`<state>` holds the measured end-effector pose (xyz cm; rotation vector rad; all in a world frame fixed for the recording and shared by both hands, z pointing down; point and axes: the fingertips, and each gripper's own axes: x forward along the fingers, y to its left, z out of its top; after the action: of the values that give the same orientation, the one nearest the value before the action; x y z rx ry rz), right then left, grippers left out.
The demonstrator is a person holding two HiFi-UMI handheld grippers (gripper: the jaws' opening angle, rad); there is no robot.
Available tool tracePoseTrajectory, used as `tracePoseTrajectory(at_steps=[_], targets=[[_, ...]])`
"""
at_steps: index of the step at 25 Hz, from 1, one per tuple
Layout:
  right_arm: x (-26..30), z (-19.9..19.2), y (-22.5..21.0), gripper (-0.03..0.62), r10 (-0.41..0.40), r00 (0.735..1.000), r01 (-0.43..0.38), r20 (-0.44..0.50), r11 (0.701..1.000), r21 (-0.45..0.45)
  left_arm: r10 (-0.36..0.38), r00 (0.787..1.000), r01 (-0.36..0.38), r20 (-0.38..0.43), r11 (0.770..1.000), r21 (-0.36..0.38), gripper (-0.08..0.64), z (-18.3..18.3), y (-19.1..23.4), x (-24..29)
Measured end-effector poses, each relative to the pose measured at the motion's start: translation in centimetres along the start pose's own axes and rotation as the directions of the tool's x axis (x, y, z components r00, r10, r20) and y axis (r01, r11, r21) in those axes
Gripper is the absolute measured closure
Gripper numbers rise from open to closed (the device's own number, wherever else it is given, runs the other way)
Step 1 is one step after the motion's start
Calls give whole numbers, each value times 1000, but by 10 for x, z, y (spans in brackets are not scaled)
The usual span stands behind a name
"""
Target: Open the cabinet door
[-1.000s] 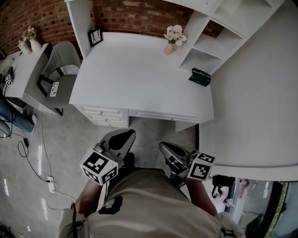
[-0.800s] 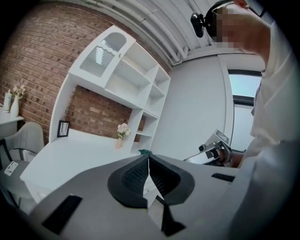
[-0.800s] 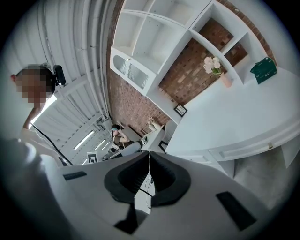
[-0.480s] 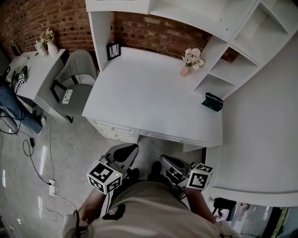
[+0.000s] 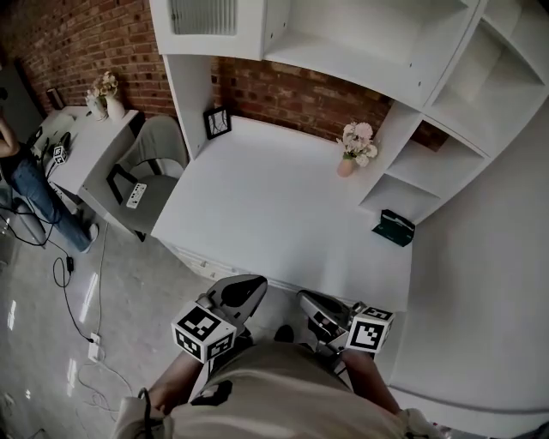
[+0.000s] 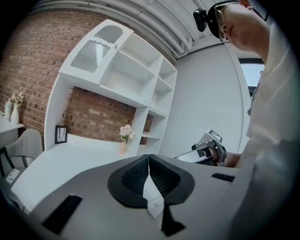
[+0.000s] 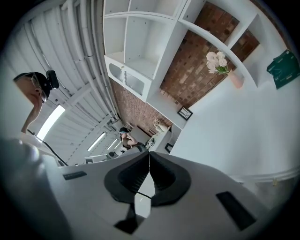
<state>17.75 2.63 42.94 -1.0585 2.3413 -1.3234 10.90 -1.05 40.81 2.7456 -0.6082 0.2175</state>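
Looked like the approach step, honestly. Saw the left gripper (image 5: 250, 287) and right gripper (image 5: 310, 304) both clenched tight on nothing, low by the near edge of the desk (image 5: 274, 214). Spotted the cabinet door (image 5: 203, 15) way up at the top left of the shelf unit (image 5: 343, 39), well apart from both, above and ahead of the jaws. Probably needed a lift toward it, then parting one pair before grabbing its edge.
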Motion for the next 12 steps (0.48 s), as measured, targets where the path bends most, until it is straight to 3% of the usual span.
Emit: tracePoseTrajectory(at_steps=[4, 7, 12], targets=[[-16, 25, -19, 566, 3, 1000, -4, -25, 1000, -17, 35, 999, -35, 6, 999, 14, 540, 14, -7, 31], [-22, 27, -34, 565, -29, 995, 20, -91, 995, -95, 74, 997, -74, -10, 997, 8, 540, 14, -10, 46], [-20, 37, -46, 566, 15, 990, -32, -142, 992, -119, 132, 991, -132, -19, 991, 13, 540, 17, -10, 61]])
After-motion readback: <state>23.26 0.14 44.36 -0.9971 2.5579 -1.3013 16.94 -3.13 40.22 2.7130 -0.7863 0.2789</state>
